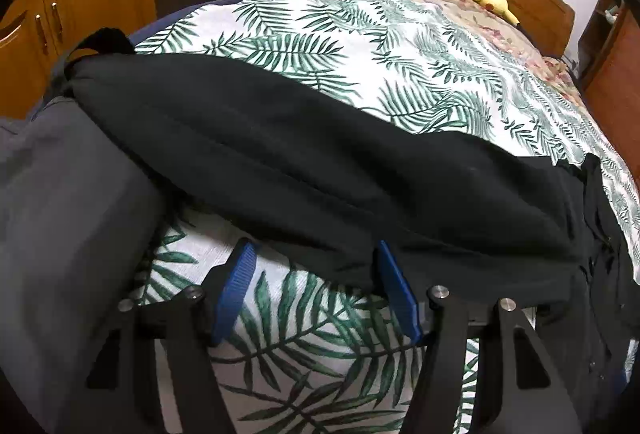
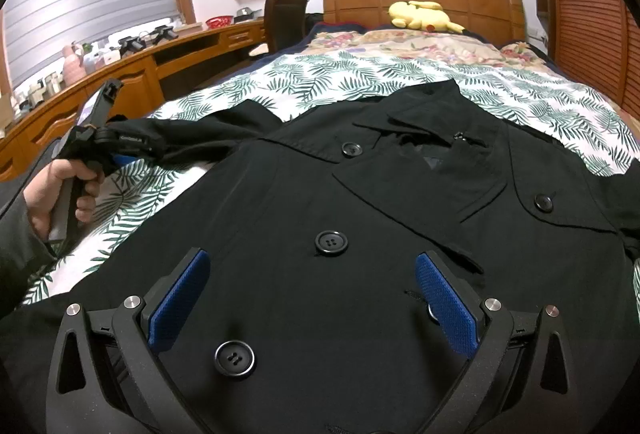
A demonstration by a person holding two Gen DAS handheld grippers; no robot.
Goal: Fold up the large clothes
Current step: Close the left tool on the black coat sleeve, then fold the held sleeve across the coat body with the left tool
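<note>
- Coat (image 2: 320, 193): your black, double-breasted coat lies face up across the foot half of the bed (image 2: 400, 81), collar toward the headboard, buttons showing, so the front is flat and ready for folding.
- Its sleeve (image 1: 280, 153) stretches out toward the bed's left edge, over the palm-leaf cover; laid out like that, it can be swung in over the body, which I judge to be the step in hand.
- Your left gripper (image 1: 316, 254) points steeply down at the sleeve's lower hem. Its jaws stand part-way apart, with the hem's edge reaching in between the blue pads. One pad looks to touch cloth, but the black fabric hides the contact, so I would not call it a grip yet.
- From the right wrist view your left hand (image 2: 64, 189) holds that tool just beside the sleeve's end, near the bed's left edge.
- Your right gripper (image 2: 312, 274) hovers over the coat's front near the foot of the bed, jaws wide apart with nothing between them but the buttoned front below; I judge it is waiting to pin the body while the sleeve comes over.
- A yellow plush toy (image 2: 420, 15) sits by the headboard, well apart from the coat.
</note>
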